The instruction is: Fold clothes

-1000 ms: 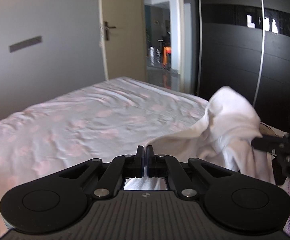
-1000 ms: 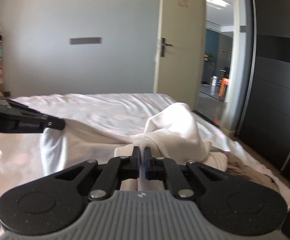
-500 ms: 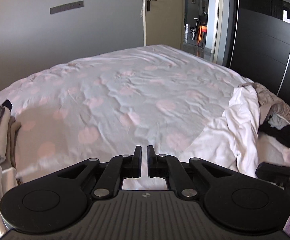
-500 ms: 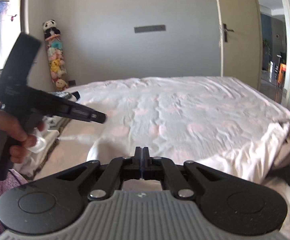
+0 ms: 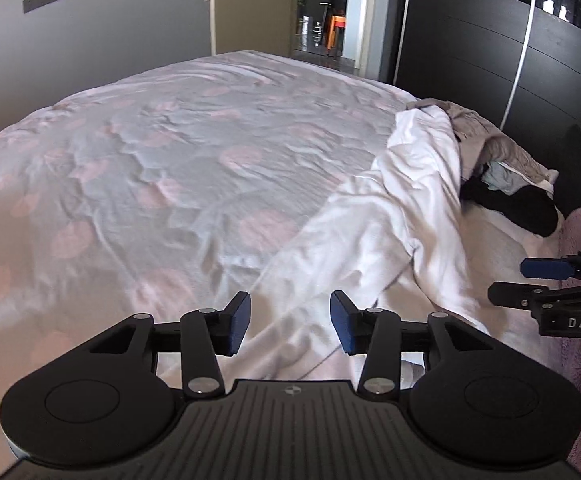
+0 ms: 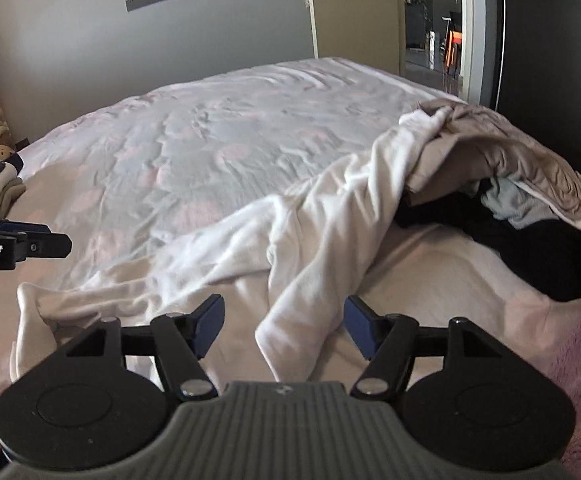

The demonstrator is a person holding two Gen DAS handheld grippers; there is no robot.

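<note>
A white garment [image 6: 290, 240], probably a soft cotton top, lies rumpled across the near right part of the bed [image 5: 170, 160], one end trailing toward you and the other running up against a heap of unfolded clothes [image 6: 530, 184] in beige, pale blue and black. It looks light and limp, so expect it to sag, drape and bunch rather than keep any shape; it should not slip much on the crinkled, pink-spotted bedcover. Your left gripper [image 5: 288, 326] hangs over the garment's near edge with its blue-padded jaws opening; cloth shows in the gap beneath them, but the pads do not press on it. Your right gripper [image 6: 282, 326] is likewise opening, wider, with a folded tip of the white fabric lying between the jaws, let go. For a clean fold, a good hold would be a hem corner or a shoulder seam, one in each gripper, pinching a single layer so the cloth can be drawn flat.
</note>
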